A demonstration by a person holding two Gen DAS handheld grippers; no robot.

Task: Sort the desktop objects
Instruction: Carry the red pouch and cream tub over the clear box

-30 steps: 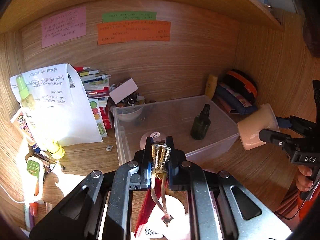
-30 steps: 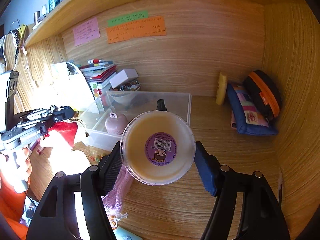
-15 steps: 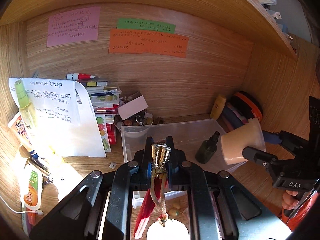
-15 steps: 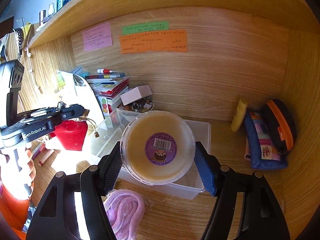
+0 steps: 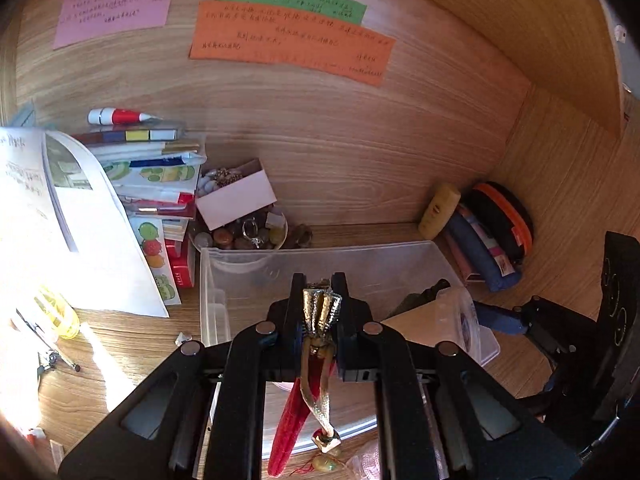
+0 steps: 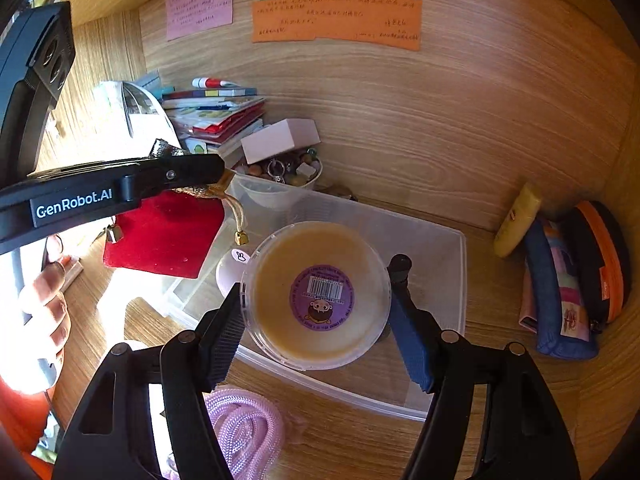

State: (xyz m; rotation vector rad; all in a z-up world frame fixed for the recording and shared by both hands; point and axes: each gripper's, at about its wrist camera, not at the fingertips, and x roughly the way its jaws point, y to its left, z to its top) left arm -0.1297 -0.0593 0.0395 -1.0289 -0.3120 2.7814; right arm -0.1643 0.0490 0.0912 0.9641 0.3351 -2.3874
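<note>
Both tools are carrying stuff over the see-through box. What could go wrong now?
The left tool pinches only the gold top of the red pouch, so the hanging pouch might slip or catch on the box rim. The right tool grips the round tub by its sides above a dark bottle in the box; lowered there, the tub could knock the bottle over.

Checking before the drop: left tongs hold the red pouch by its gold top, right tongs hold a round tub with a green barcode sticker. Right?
Not quite. The sticker on the round tub is purple, as the right wrist view shows. The left tongs do pinch the red pouch by its gold top.
</note>
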